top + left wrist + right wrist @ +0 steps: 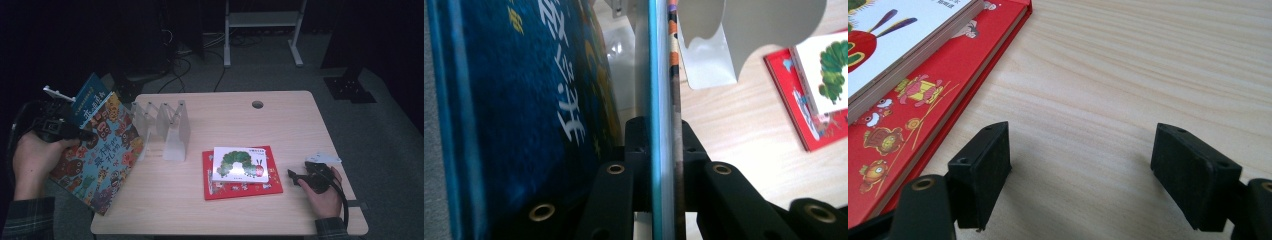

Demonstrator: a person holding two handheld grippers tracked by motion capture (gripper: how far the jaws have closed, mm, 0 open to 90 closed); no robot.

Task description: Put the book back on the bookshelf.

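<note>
the left gripper pinched two picture books by their edge, held tilted beside the clear book rack. the right gripper rested wide open. aligning their edges with a slot first seemed wise.

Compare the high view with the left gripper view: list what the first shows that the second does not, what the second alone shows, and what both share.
High view alone: the right gripper resting open on the table, the left hand, the full colourful cover of the held picture book, and the floor beyond.

Left gripper view alone: the left gripper seen close up, jaws clamped on the books' thin edges, and the white lettering on the blue book.

Both: the white book rack, the caterpillar book on the red book, and the wooden tabletop.
</note>
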